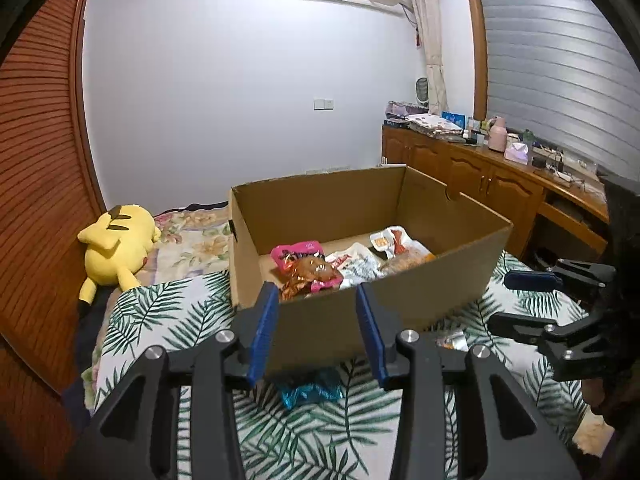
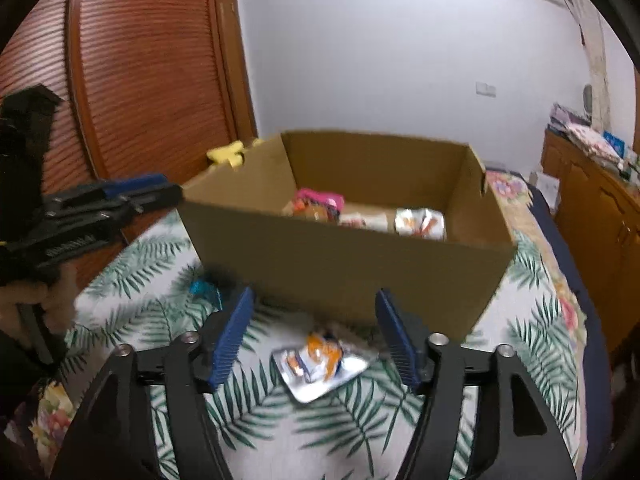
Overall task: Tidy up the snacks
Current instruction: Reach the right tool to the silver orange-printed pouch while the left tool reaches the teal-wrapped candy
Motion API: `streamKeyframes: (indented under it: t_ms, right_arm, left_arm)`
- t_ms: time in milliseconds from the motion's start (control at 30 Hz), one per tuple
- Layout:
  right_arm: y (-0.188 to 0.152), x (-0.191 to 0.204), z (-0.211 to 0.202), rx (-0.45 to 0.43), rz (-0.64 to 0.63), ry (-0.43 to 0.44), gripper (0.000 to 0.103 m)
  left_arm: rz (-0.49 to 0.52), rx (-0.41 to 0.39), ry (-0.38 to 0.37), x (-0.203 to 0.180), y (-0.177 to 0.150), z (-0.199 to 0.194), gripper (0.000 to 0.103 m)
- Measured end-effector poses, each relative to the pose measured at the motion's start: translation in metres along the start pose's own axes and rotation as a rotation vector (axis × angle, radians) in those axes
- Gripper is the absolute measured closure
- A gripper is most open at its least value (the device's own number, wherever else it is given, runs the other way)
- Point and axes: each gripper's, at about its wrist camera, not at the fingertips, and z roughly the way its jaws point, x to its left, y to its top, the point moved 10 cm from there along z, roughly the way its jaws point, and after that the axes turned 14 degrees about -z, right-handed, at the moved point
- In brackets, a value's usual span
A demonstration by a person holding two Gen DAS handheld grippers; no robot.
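Right tool (image 2: 316,334) hangs wide over a foil snack packet (image 2: 322,366) on the bed (image 2: 360,432); straddle it squarely, then lift into the cardboard box (image 2: 340,264). Left tool (image 1: 318,328) is wide, empty.

Open cardboard box (image 2: 344,264) w/ snack packs (image 1: 320,268), silver packet (image 2: 320,364) in front

My left black two-finger gripper (image 1: 318,332): ribbed blue pads (image 1: 264,332), silver pivot screws. My right black two-finger gripper (image 2: 316,336): same ribbed blue pads (image 2: 230,338), silver screws. Bare-skinned hand (image 2: 38,300) on a black handle.
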Motion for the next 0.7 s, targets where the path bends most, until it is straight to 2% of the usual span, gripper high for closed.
streamKeyframes:
  t_ms: [300, 700]
  right_arm:
    - [-0.034, -0.004, 0.021, 0.101, 0.055, -0.042, 0.027]
    - [-0.045, -0.002, 0.055, 0.197, 0.067, -0.073, 0.027]
  left_arm:
    - [-0.011, 0.02, -0.013, 0.003, -0.023, -0.01, 0.063]
    - [-0.016, 0.066, 0.021, 0.018, -0.054, -0.003, 0.063]
